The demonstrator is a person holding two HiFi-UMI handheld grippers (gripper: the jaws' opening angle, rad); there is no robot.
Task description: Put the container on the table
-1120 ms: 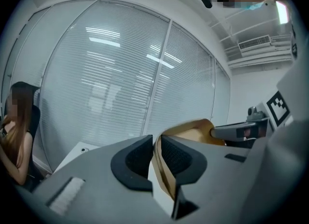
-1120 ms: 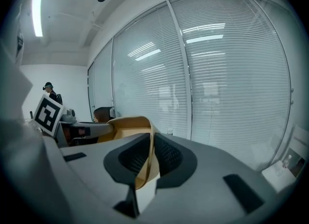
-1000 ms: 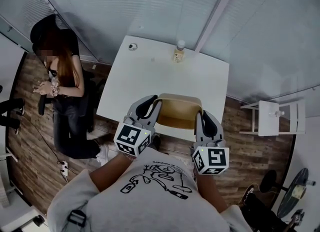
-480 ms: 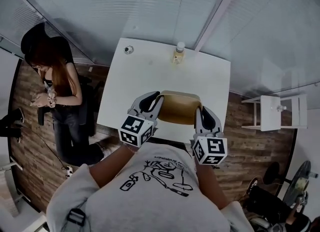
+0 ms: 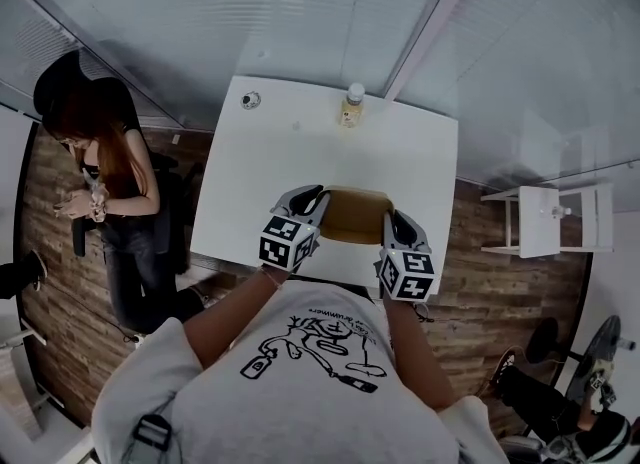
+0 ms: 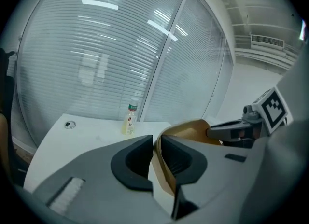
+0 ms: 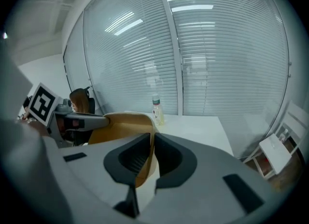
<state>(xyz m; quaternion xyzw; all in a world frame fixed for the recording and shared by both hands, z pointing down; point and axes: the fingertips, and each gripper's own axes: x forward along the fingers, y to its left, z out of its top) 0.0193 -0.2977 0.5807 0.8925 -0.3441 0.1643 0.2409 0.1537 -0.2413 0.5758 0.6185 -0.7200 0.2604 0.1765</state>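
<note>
Container [image 5: 355, 214], tan and open-topped, at the white table's [image 5: 300, 152] near edge, opposite walls clamped in left claw [image 5: 312, 195] and right claw [image 5: 392, 220].

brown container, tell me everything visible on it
Tan open-topped container, kraft-paper look, rounded corners, nothing visible inside. Upright over the near edge of the white table. Left hand-held gripper pinches its left wall, right hand-held gripper its right wall. Whether it touches the tabletop is unclear.

Container [image 5: 355, 214] at the table's [image 5: 255, 182] near edge, bottle [image 5: 350, 106] behind.
</note>
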